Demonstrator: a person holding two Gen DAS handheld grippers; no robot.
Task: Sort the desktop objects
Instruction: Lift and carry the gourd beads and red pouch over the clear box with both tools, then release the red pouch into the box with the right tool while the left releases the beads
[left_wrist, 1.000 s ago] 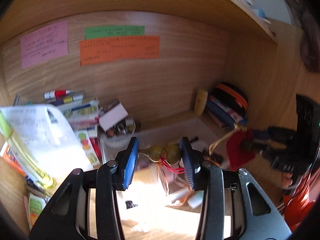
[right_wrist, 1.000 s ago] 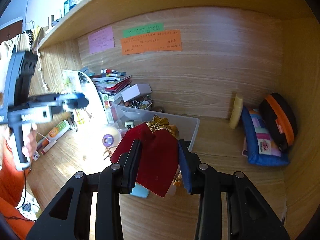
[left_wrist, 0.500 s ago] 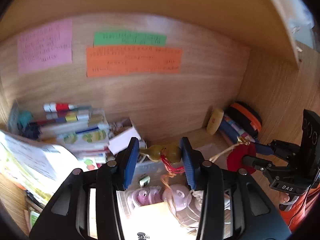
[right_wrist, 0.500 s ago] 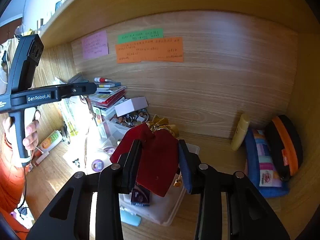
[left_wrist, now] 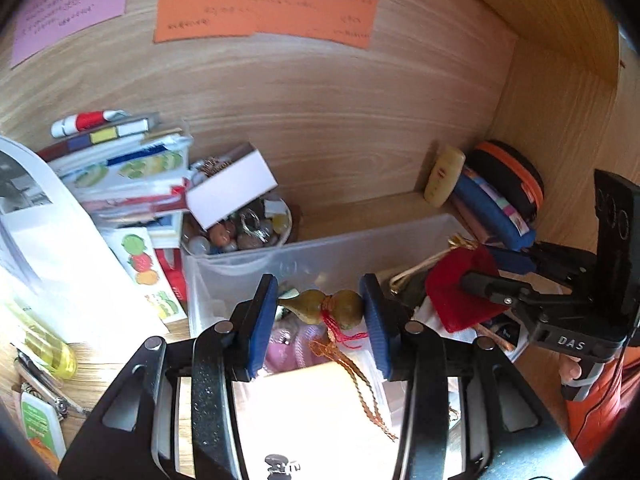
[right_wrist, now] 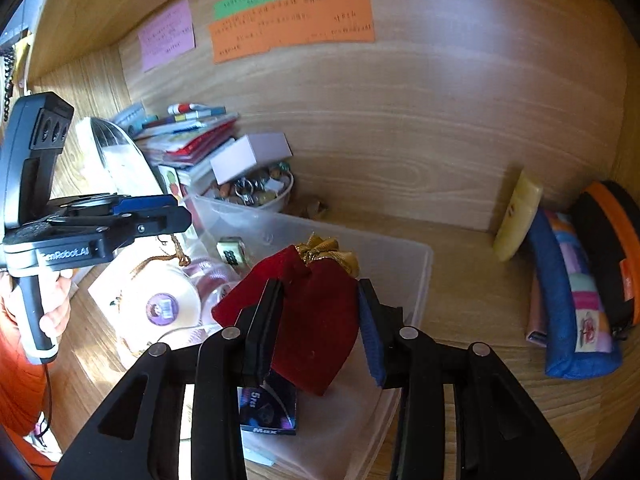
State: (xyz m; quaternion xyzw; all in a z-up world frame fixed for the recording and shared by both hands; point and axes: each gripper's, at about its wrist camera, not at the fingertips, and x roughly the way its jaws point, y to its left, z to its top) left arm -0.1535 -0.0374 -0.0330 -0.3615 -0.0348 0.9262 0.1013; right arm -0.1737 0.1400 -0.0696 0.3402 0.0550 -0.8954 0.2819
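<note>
Gourd charm with red cord sits pinched in the left gripper above the clear plastic bin. Over that bin, the right gripper clamps a red velvet pouch.

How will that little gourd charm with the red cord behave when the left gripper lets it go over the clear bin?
The gourd charm looks hard and rounded, pinched end to end by the left gripper, so it may slip or roll once down. It is probably light. Its braided tassel hangs limp and could snag on clutter in the clear bin.
</note>
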